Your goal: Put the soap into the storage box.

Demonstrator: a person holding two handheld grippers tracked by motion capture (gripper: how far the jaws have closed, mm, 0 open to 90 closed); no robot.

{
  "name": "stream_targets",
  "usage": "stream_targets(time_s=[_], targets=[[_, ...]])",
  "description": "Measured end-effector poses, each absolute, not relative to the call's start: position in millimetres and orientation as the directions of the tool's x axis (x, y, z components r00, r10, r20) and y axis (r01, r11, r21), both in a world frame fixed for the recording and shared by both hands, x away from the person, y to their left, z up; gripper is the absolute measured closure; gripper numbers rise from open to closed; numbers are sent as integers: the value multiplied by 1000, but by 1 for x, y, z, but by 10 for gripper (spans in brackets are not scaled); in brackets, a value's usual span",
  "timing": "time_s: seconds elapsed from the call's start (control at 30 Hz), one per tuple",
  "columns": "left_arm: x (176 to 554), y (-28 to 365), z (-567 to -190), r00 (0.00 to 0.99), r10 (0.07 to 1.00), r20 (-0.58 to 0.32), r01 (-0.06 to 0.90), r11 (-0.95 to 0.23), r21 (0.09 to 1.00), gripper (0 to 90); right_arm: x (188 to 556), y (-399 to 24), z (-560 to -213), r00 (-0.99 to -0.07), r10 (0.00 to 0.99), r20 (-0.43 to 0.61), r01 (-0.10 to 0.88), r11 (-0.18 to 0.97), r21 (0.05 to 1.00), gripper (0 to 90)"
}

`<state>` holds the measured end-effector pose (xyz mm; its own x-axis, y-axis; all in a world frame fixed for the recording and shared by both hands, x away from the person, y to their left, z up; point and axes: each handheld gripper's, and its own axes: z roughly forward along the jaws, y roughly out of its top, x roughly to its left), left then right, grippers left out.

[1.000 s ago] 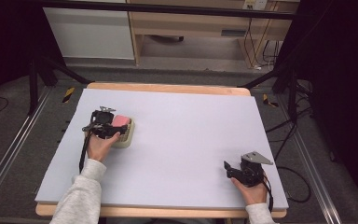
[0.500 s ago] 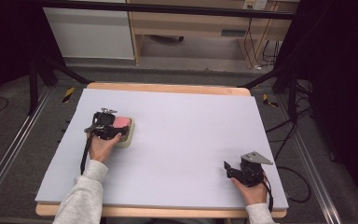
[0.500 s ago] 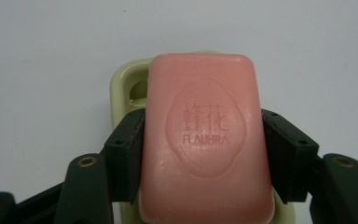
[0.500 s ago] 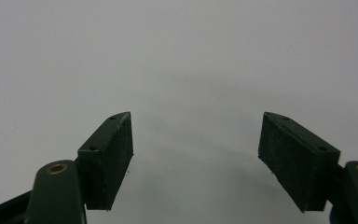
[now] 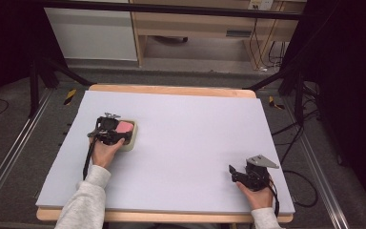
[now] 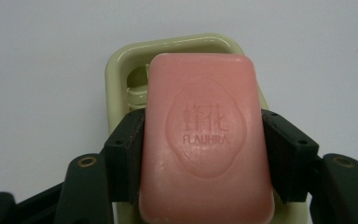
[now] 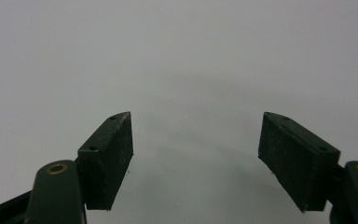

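Note:
A pink bar of soap (image 6: 205, 140) stamped FLAUHRA lies over a pale green soap dish (image 6: 121, 70). My left gripper (image 6: 204, 140) is shut on the soap, one black pad against each long side. In the high view the soap (image 5: 125, 127) and the dish (image 5: 131, 142) sit at the table's left, with the left gripper (image 5: 116, 131) over them. Low over the mat at the front right, my right gripper (image 5: 232, 171) stands open; its fingers (image 7: 109, 156) hold nothing between them.
A light grey mat (image 5: 186, 143) covers the wooden table (image 5: 171, 89). Black stand legs and cables lie on the floor on both sides. A white cabinet (image 5: 93, 33) and wooden furniture stand behind the table.
The left hand and gripper have shifted slightly at the soap dish. The right gripper has stayed where it was.

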<state>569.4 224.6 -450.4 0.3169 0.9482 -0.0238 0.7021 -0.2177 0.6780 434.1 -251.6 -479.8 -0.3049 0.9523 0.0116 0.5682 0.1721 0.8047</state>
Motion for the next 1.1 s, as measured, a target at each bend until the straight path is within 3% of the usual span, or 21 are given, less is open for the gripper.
stream_targets(time_s=[0.47, 0.53, 0.67, 1.1], targets=[[567, 225, -452, 318, 948, -27, 694, -214, 688, 366, 434, -251, -480, -301, 954, 4, 568, 176, 804, 261], [565, 226, -448, 321, 947, -27, 674, -208, 709, 288, 434, -251, -480, -302, 953, 14, 573, 170, 801, 261], [561, 230, -436, 324, 946, -29, 655, -202, 728, 261, 434, -251, -480, -301, 953, 13, 574, 171, 801, 261], [533, 246, -419, 393, 917, -69, 608, -203, 768, 240, 434, -254, -480, -291, 957, 12, 572, 164, 804, 259]])
